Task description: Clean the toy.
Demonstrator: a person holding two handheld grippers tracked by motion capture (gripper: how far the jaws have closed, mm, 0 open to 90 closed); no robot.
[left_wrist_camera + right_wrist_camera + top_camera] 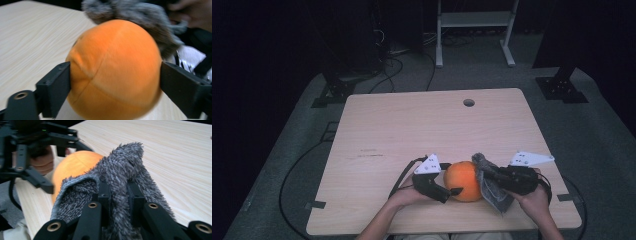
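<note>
The left gripper (pixel 455 191) has its jaws set wide on both sides of the orange plush ball (pixel 464 180); in the left gripper view the pads touch the ball's (pixel 113 70) flanks, so I judge it a steadying hold, though how firm I cannot tell. The right gripper (pixel 119 195) is closed narrow on a grey fuzzy cloth (pixel 120 173), which lies against the far side of the ball. The step in hand seems to be wiping the ball. The next move calls for sliding the cloth over the surface while the left jaws keep the ball from rolling. The table (pixel 412 125) edge is near behind both hands; ahead of the grippers there is much open room.
</note>
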